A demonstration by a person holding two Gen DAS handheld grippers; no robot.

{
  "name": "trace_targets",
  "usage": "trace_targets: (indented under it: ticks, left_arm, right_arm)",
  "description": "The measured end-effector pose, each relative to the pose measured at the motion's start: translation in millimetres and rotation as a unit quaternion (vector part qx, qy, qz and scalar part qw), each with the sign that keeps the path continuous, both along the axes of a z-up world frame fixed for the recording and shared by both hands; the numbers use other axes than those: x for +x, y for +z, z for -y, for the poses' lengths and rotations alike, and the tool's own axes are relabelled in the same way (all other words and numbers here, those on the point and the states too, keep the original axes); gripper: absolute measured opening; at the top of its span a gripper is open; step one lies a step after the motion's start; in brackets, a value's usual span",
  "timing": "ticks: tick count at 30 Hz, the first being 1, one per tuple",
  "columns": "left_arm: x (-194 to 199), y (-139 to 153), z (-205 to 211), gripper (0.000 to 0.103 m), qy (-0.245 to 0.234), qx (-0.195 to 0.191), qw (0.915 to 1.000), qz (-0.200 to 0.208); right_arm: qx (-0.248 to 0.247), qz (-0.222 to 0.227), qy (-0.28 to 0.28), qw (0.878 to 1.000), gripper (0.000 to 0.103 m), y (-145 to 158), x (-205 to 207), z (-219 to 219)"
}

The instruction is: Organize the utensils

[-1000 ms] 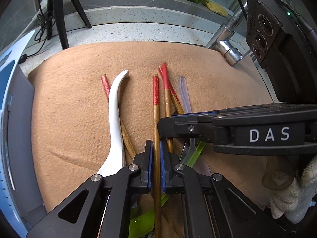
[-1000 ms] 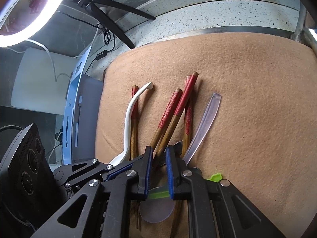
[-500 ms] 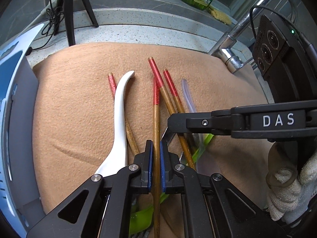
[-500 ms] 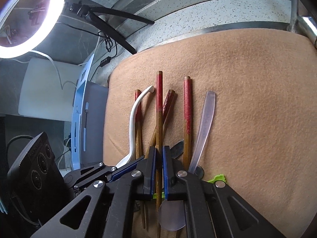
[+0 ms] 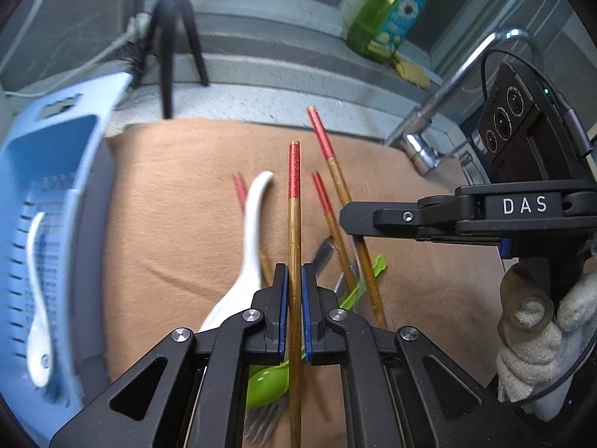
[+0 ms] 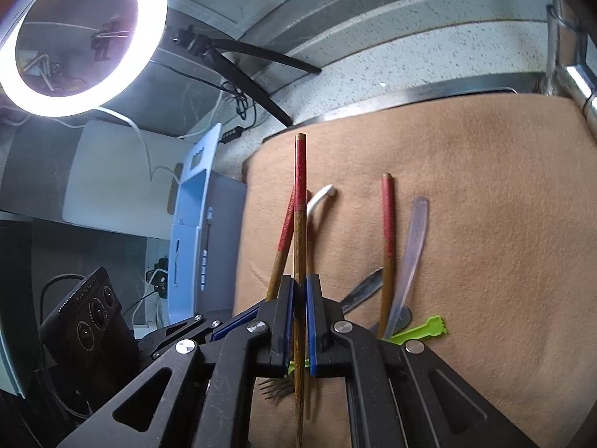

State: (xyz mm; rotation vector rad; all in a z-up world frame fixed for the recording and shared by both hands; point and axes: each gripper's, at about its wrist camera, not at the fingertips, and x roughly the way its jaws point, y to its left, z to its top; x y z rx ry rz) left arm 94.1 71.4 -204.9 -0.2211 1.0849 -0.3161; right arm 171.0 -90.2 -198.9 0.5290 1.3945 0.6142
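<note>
My left gripper (image 5: 294,280) is shut on a red-tipped wooden chopstick (image 5: 294,201) and holds it above the brown cloth (image 5: 179,224). My right gripper (image 6: 299,291) is shut on another red-tipped chopstick (image 6: 300,186), also lifted; that gripper shows in the left wrist view (image 5: 347,220). On the cloth lie a white spoon (image 5: 253,231), two more chopsticks (image 5: 322,198), a clear plastic spoon (image 6: 414,246), a green spoon (image 5: 268,380), a green handle (image 6: 421,330), a metal knife (image 6: 363,289) and a fork (image 6: 276,388).
A blue slotted utensil basket (image 5: 48,194) stands left of the cloth, with a white spoon (image 5: 37,298) inside. A chrome faucet (image 5: 447,112) rises at the back right. A green soap bottle (image 5: 388,15), a black tripod (image 5: 168,44) and a ring light (image 6: 78,37) stand behind.
Both grippers have risen with their chopsticks, lifting them off the pile. The left view has swung left, bringing the blue basket into sight.
</note>
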Motion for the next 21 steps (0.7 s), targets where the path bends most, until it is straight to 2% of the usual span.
trace_targets:
  ticks: [5, 9, 15, 21]
  left_arm:
    - [-11.9, 18.7, -32.2, 0.005, 0.030, 0.003, 0.9994, 0.019]
    - [-23.1, 27.0, -69.0, 0.005, 0.067, 0.008, 0.9974, 0.025]
    - [-35.5, 29.7, -119.3, 0.005, 0.112, 0.010, 0.9934, 0.025]
    - [-34.7, 28.2, -151.2, 0.005, 0.133, 0.014, 0.9907, 0.025]
  right_arm:
    - [0.012, 0.019, 0.014, 1.000, 0.006, 19.0, -0.1, -20.4]
    - [0.024, 0.030, 0.035, 0.999, 0.006, 29.7, -0.2, -53.4]
    - [0.038, 0.038, 0.066, 0.996, 0.006, 36.2, -4.1, -105.0]
    - [0.040, 0.031, 0.083, 0.995, 0.006, 29.9, -7.1, -155.7]
